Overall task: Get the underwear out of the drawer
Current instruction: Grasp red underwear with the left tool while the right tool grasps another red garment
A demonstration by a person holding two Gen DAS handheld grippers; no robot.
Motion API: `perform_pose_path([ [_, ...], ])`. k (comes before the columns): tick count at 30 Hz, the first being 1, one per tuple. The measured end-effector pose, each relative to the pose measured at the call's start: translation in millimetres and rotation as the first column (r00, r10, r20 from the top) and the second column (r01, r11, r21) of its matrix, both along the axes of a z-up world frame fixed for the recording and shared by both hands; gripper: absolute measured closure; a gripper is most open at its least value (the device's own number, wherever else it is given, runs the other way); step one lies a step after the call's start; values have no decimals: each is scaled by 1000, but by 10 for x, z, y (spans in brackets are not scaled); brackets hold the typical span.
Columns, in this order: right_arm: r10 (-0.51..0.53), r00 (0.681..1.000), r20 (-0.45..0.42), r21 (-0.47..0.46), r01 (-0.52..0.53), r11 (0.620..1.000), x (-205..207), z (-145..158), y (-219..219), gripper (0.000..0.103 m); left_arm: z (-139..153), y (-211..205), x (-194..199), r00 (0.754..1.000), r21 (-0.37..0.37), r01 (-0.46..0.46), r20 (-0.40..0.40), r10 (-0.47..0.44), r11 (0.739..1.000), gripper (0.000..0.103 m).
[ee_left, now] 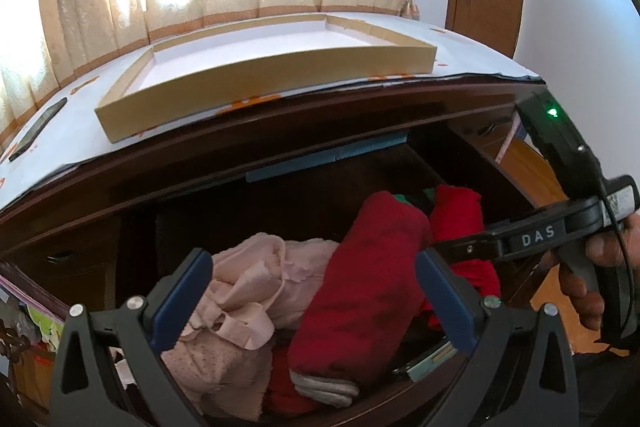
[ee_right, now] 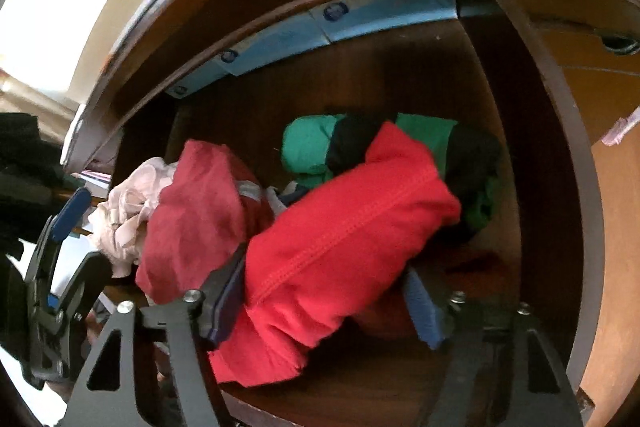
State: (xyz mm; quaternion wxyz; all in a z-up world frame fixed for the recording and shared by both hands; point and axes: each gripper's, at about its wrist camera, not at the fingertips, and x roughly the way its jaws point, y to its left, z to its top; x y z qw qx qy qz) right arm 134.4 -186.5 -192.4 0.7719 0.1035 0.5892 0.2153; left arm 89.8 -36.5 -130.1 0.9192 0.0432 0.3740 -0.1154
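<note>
The drawer [ee_right: 520, 107] stands pulled out from under the desk [ee_left: 280, 115], which is why both tools can come at the clothes from above and in front; the right tool [ee_right: 324, 303] is tipped steeply down into it, its two blue pads either side of a bright red rolled pair of underwear [ee_right: 340, 239]; the left pad lies against the cloth and the right one sits just at its edge, so it seems to be closing on the roll, though I cannot tell whether the pinch is firm yet; the roll lies on the drawer floor, leaning over a green and black bundle [ee_right: 312, 147] behind it. The left tool [ee_left: 316, 303] hangs above the front of the drawer with its pads wide apart and nothing in them, a dark red roll [ee_left: 360, 287] and a heap of pale pink things [ee_left: 240, 291] showing between them below; I judge it is waiting out of the way while the other works. On the desk sits a shallow cardboard tray [ee_left: 256, 99], open side up and handy to the drawer, likely the place the underwear is meant to go; a person's hand [ee_left: 592, 275] grips the right tool's handle at the side.
</note>
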Motion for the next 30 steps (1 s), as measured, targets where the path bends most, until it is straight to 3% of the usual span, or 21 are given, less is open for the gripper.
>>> perform_pose_path([
  [9, -3, 988, 152, -18, 6, 1000, -87, 258, -89, 37, -52, -112, 59, 999, 23, 23, -29, -22, 999, 3],
  [18, 58, 959, 278, -200, -1, 980, -87, 367, -36, 37, -236, -360, 228, 985, 84, 132, -123, -122, 988, 24],
  [30, 107, 952, 286, -265, -29, 964, -103, 224, 85, 36, -425, -518, 365, 964, 119, 171, -227, -140, 978, 28],
])
